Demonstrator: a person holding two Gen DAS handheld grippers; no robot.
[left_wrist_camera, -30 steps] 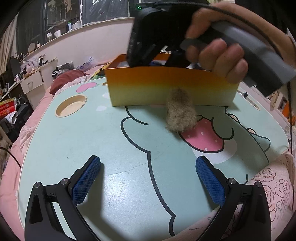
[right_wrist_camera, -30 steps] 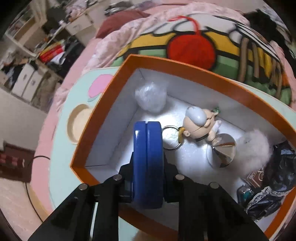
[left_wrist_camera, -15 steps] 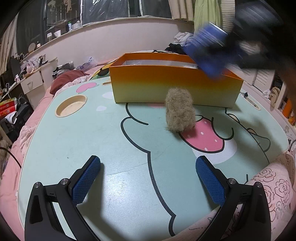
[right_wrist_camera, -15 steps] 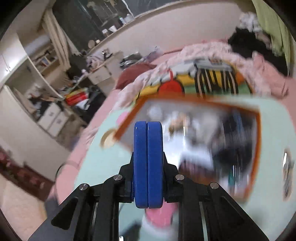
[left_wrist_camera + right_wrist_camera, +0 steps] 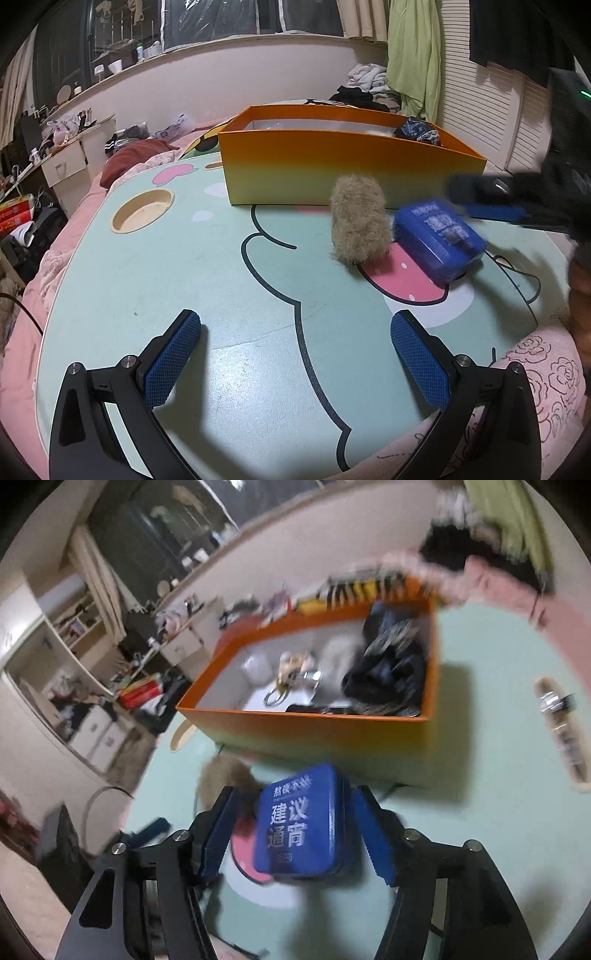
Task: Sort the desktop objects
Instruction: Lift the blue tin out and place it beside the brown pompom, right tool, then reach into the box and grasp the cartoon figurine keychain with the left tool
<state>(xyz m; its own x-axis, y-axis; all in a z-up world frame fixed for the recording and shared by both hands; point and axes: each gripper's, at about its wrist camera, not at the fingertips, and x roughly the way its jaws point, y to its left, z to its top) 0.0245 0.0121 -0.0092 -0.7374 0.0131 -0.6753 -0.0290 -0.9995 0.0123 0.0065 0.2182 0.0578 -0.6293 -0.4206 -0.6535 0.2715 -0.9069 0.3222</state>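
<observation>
Hovering low over the pale green cartoon-printed table (image 5: 207, 288), the left gripper (image 5: 295, 354) has its jaws spread wide with nothing between its blue textured pads. Ahead of it stands a tan, fuzzy upright plush toy (image 5: 358, 223) in front of the orange cardboard box (image 5: 332, 173), which holds a dark bundle of cloth (image 5: 391, 672), a small figurine keychain (image 5: 291, 668) and some pale fluffy bits. Just right of the plush lies a blue rectangular tin with white printed characters (image 5: 301, 823), flat on the table. The right gripper (image 5: 295, 834) straddles this tin; its jaws have just been opening and now stand apart on either side of it, the pads not pressing on it
</observation>
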